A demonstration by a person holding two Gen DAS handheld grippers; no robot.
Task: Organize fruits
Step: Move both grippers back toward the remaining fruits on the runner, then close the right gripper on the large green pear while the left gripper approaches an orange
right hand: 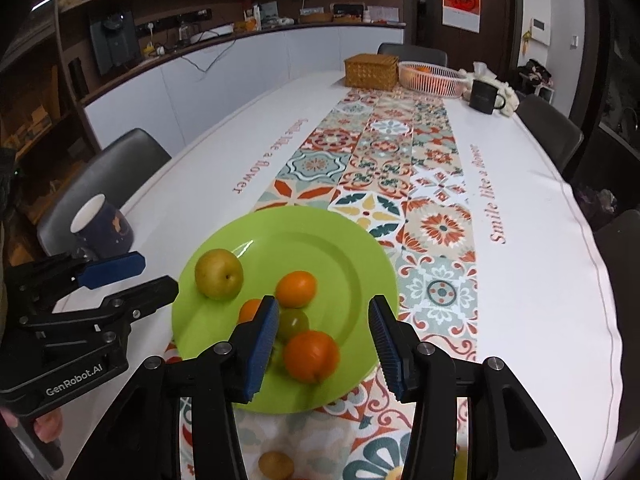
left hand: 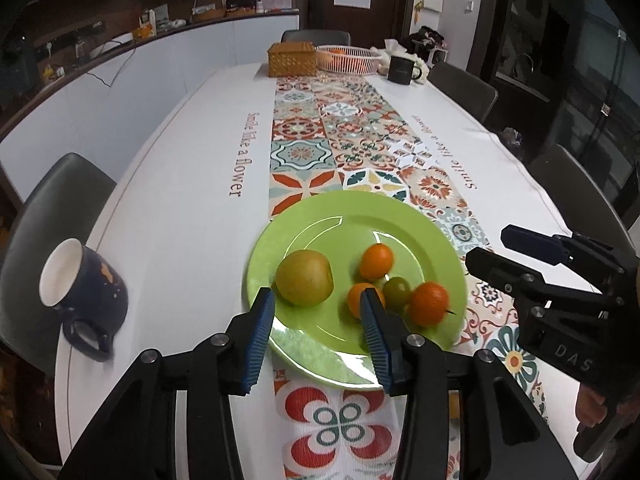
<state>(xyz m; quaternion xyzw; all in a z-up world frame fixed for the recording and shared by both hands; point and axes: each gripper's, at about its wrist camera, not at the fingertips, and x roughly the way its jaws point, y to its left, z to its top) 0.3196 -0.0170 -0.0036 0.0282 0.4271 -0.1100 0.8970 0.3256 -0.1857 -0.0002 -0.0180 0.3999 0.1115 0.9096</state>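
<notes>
Right wrist: orange (right hand: 311, 356) between tool (right hand: 324, 346) pads

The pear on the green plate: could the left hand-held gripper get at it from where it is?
Probably yes. The left hand-held gripper stands open just short of the pear, and nothing lies between them. An orange sits close by its right finger, so it may get nudged.

Plate (left hand: 440, 240) on desk (left hand: 180, 200) near edge, holding pear (left hand: 304, 283) left, four small fruits right. Mug (left hand: 86, 292) left of plate. Box (left hand: 292, 58), basket (left hand: 347, 58), second mug (left hand: 401, 69) at far end.
</notes>
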